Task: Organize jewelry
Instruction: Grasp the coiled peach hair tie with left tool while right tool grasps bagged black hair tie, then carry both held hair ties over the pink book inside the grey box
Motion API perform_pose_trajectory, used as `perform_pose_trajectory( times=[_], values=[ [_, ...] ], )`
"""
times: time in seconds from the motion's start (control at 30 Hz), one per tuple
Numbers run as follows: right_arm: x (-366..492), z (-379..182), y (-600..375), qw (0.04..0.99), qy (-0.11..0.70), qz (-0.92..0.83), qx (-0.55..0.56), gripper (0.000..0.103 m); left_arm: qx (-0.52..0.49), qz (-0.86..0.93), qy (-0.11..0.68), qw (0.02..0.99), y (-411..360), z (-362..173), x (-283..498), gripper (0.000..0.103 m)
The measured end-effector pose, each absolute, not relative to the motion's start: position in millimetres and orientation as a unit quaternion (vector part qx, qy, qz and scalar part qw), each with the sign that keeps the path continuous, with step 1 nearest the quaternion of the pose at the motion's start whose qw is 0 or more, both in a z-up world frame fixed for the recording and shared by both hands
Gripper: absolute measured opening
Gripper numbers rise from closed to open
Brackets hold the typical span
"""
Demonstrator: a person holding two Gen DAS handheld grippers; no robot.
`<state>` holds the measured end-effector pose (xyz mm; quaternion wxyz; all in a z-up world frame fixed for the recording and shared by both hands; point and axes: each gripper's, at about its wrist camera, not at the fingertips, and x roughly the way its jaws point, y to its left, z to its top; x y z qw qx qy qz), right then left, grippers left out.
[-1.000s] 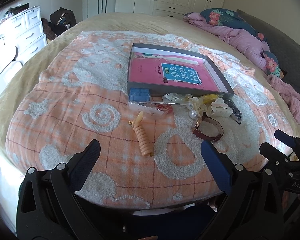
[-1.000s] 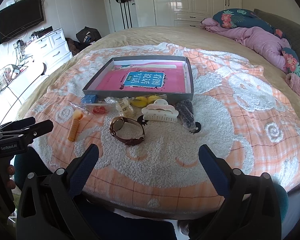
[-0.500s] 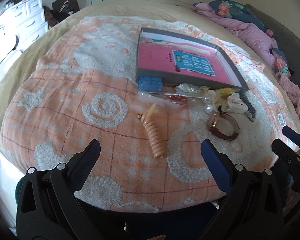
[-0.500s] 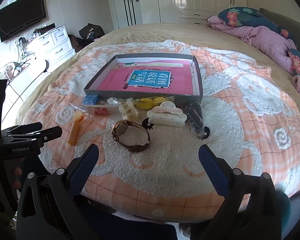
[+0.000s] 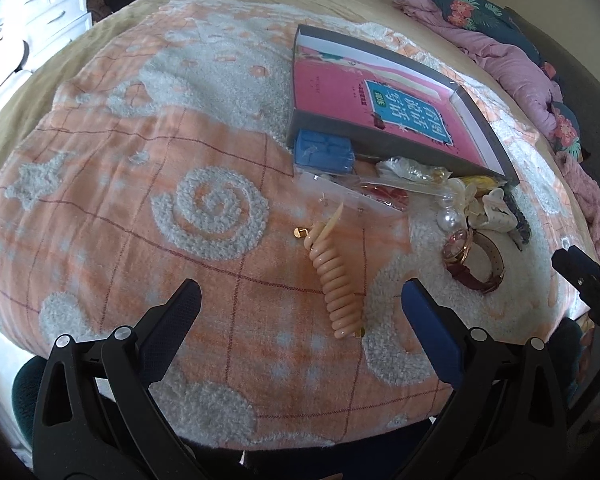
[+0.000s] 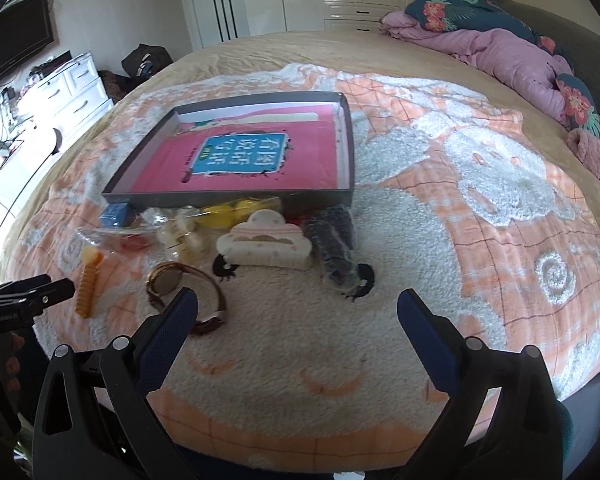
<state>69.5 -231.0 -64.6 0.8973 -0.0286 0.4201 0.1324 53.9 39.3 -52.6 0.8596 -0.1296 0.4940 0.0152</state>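
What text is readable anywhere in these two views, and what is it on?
"看图说话写话": blue label on the pink book in the grey box; my best reading.
"GenRobot.AI": body of the left gripper, small, only just legible.
Too small or blurred to read: the green badge and fine print on the book cover, and the white marking on the right gripper.

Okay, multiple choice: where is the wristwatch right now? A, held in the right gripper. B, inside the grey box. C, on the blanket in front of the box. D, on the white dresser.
C: the wristwatch lies on the blanket in front of the grey box, and both grippers' jaws are open and empty.
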Motion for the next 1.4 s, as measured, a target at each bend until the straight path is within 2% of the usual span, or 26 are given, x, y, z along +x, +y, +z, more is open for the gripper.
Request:
perform_pose_trajectory(
  times=[0.1, 0.13, 0.27, 0.4, 0.6, 0.83, 1.0, 1.07, 1.23, 1.4],
  values=[
    [77, -68, -237, 0.897, 0.423, 0.125, -0.025, 0.099, -0.131, 0.005, 0.5, 0.856, 35, -57, 59, 0.092],
    [80, -69, -239, 0.897, 0.424, 0.122, -0.025, 0.099, -0.129, 0.002, 0.5, 0.856, 33, -58, 61, 0.084],
    [91, -74, -247, 0.894, 0.433, 0.113, -0.014, 0.099, -0.118, -0.001, 0.507, 0.854, 24, -65, 70, 0.066],
    [100, -78, -257, 0.895, 0.435, 0.098, -0.009, 0.099, -0.092, 0.003, 0.503, 0.859, 17, -67, 76, 0.037],
    [117, -91, -265, 0.888, 0.451, 0.09, -0.008, 0.099, -0.071, -0.005, 0.498, 0.865, 15, -71, 78, 0.017],
    [134, -110, -264, 0.88, 0.465, 0.092, -0.034, 0.097, -0.08, -0.017, 0.489, 0.869, 25, -66, 74, 0.013],
    [139, -118, -255, 0.879, 0.458, 0.12, -0.059, 0.08, -0.093, -0.011, 0.483, 0.87, 33, -59, 68, 0.013],
    [140, -120, -248, 0.878, 0.453, 0.139, -0.07, 0.063, -0.094, -0.005, 0.48, 0.872, 38, -56, 66, 0.013],
    [137, -122, -238, 0.873, 0.441, 0.193, -0.075, 0.032, -0.107, -0.002, 0.472, 0.875, 46, -48, 64, 0.013],
    [128, -113, -244, 0.877, 0.432, 0.202, -0.061, 0.03, -0.114, -0.005, 0.461, 0.88, 50, -38, 62, 0.013]
  ],
)
